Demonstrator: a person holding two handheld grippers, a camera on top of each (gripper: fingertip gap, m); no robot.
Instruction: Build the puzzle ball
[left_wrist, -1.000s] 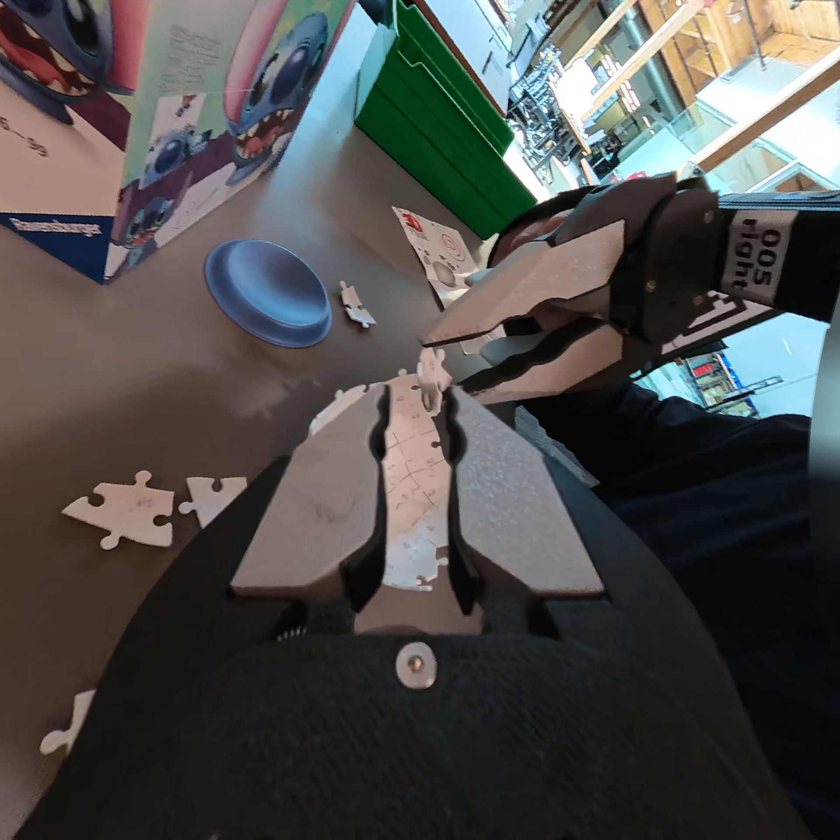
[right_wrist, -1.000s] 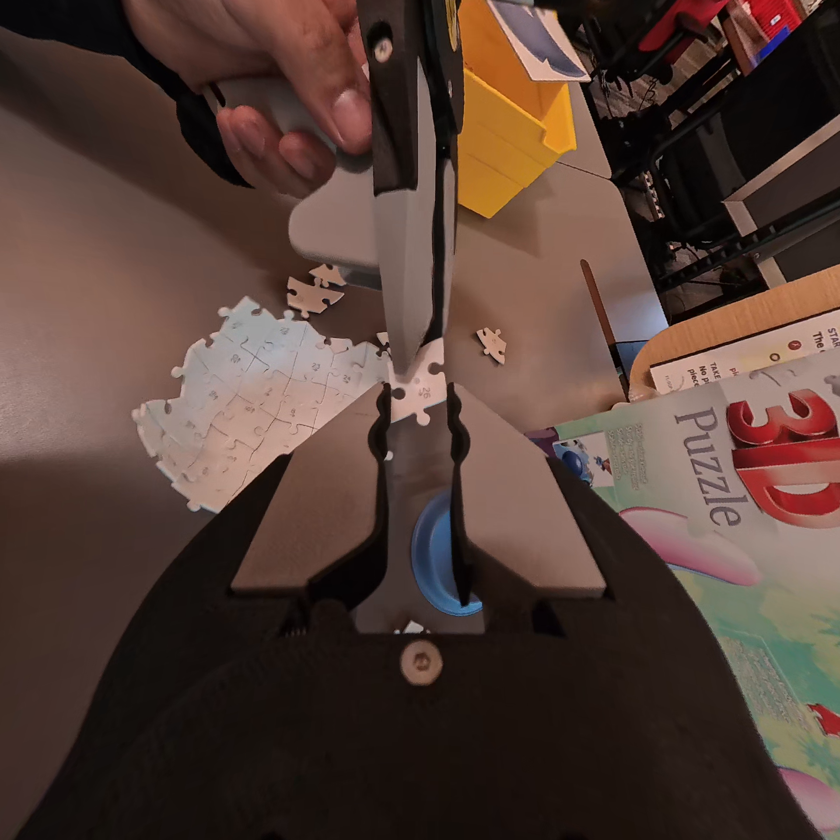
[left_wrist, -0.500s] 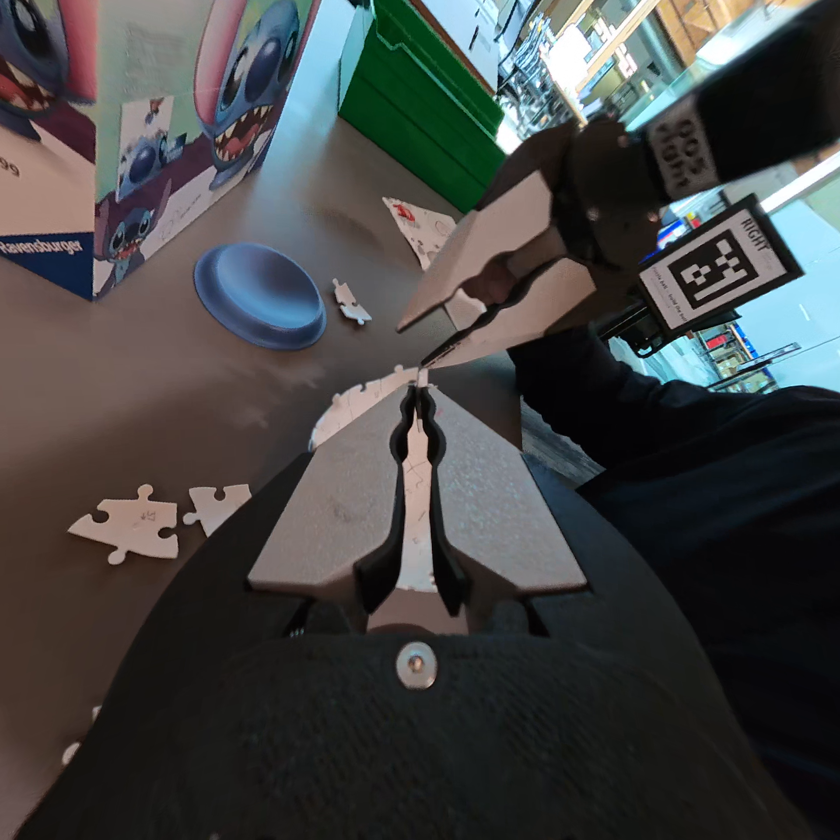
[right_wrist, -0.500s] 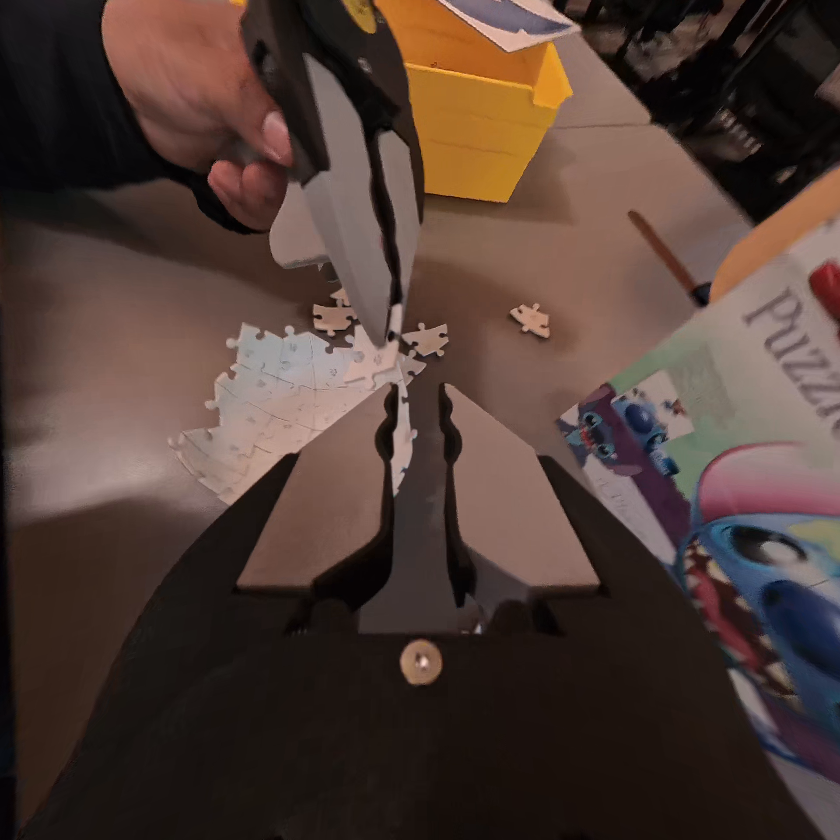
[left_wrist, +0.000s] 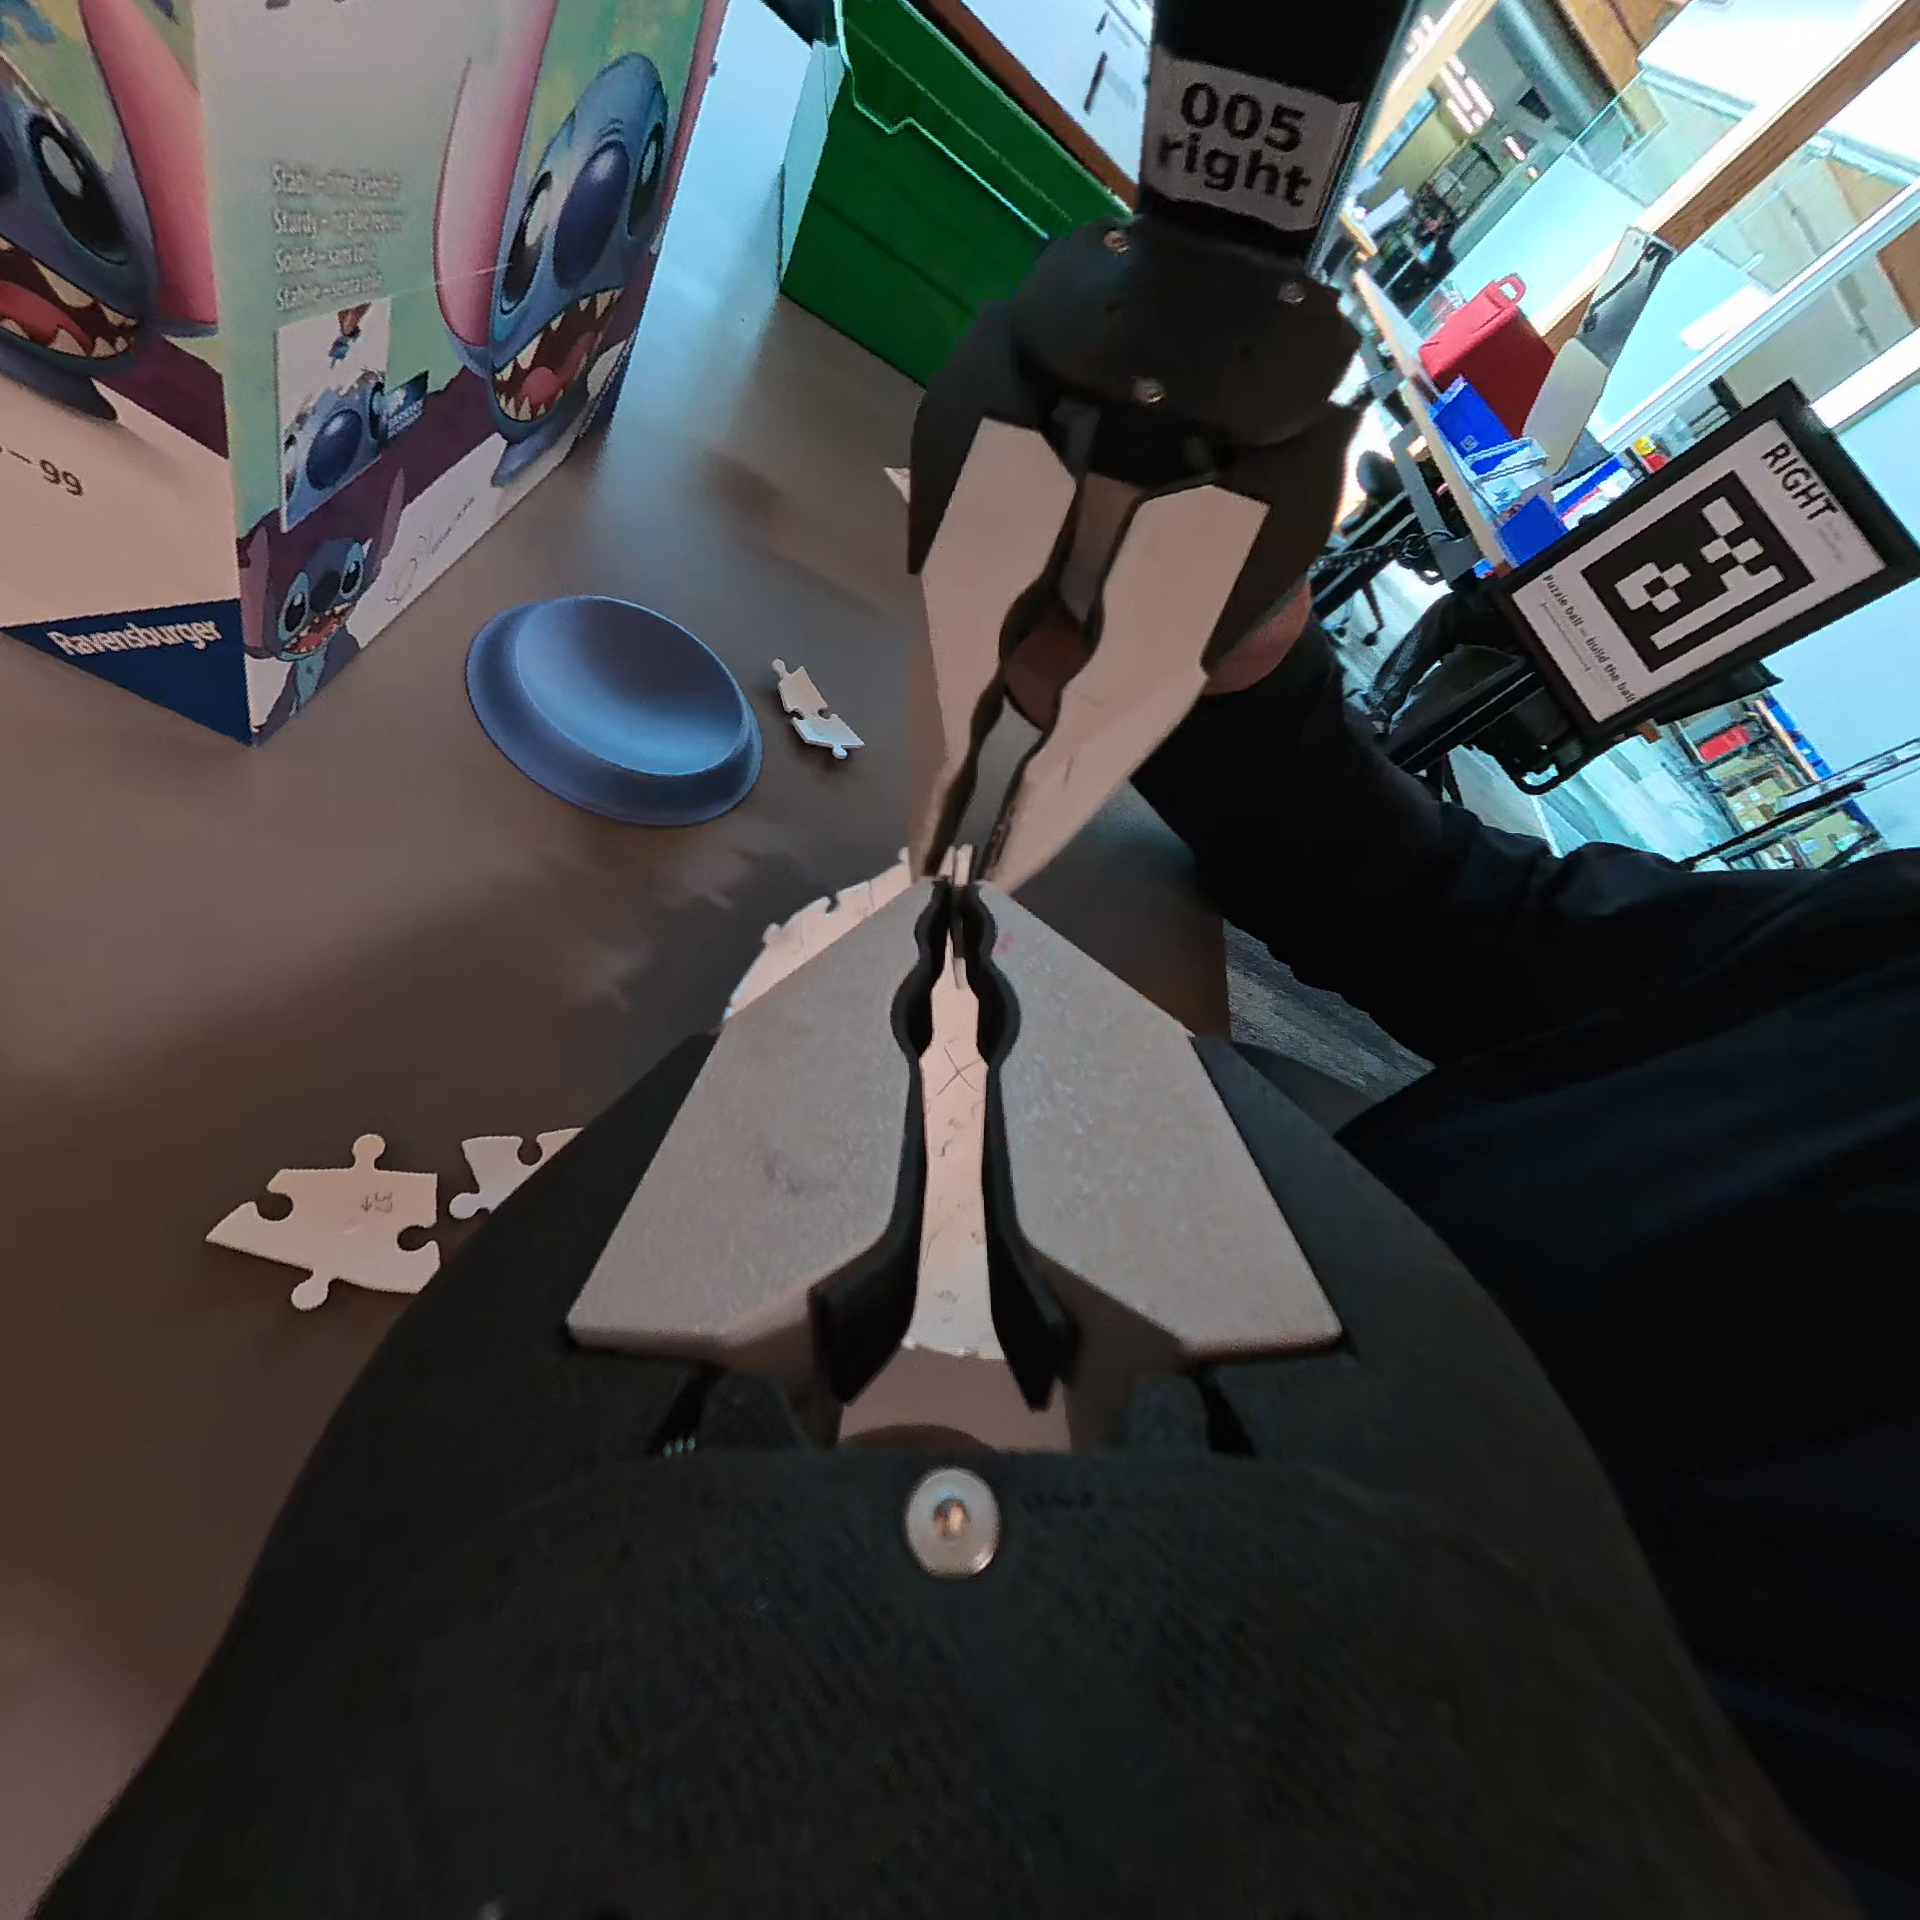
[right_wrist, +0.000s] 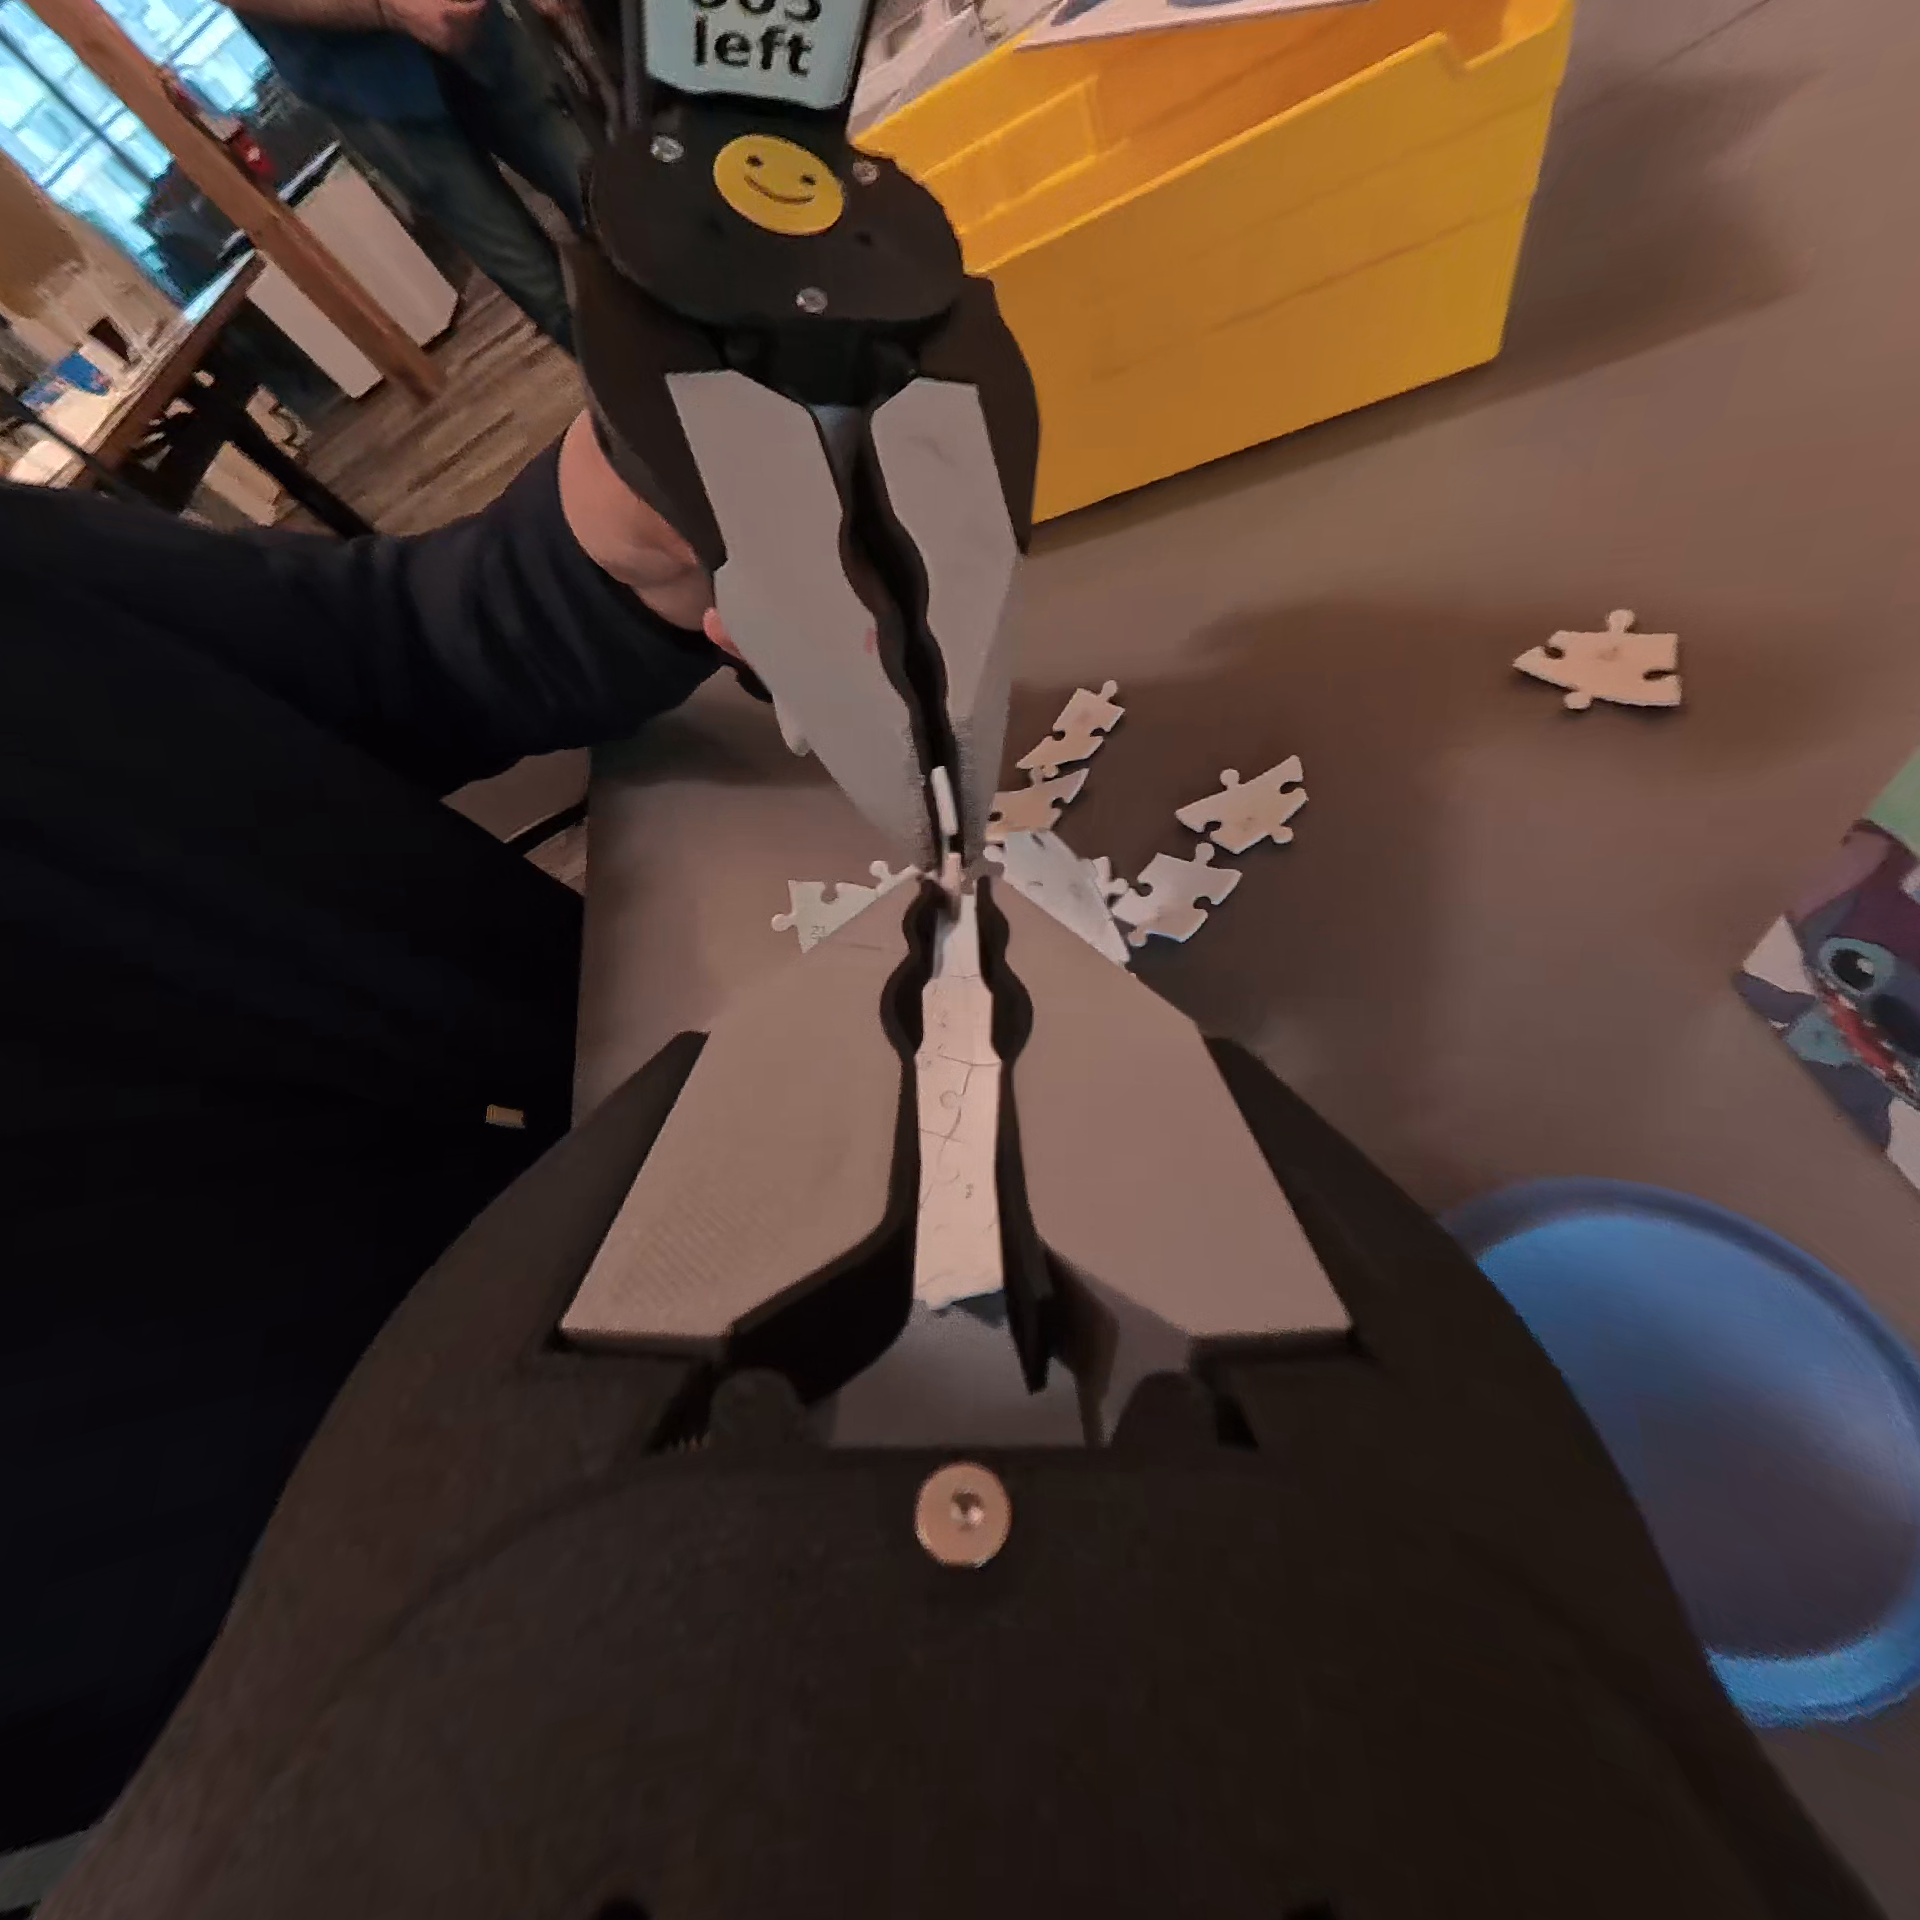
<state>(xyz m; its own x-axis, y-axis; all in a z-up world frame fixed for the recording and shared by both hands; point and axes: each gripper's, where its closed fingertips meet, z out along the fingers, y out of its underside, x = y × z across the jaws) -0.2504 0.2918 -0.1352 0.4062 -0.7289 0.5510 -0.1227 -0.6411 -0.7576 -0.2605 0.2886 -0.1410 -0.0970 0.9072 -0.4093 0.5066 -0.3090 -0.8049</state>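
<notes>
While both grippers meet tip to tip above the surface (left_wrist: 312, 935), the step in hand looks like handing or seating one small white puzzle piece (right_wrist: 943, 805). Nearest in the left wrist view, the left gripper (left_wrist: 954, 896) is closed down to a sliver, pinching that piece edge-on at its tips. At 12 o'clock from it, the right gripper (left_wrist: 971, 852) comes down with its jaws narrowly parted around the same spot; whether it actually bears on the piece I cannot tell. To do this well, I judge one gripper should keep a firm pinch until the other has a sure hold, and the piece should stay square to the assembled curved section (right_wrist: 1060, 883) lying directly beneath the tips, so tabs meet slots without bending.

Counting outward in the right wrist view: one assembled section, about four loose pieces (right_wrist: 1247, 805) clustered at 1 to 2 o'clock of the tips, one lone piece (right_wrist: 1605, 670) farther at 2 o'clock, one blue stand (right_wrist: 1714, 1455) at 4 o'clock, one yellow bin (right_wrist: 1299, 291) at 1 o'clock. The left wrist view adds two loose pieces at 9 o'clock (left_wrist: 332, 1231), one beside the stand, one puzzle box (left_wrist: 343, 312) and one green bin (left_wrist: 914, 229).
</notes>
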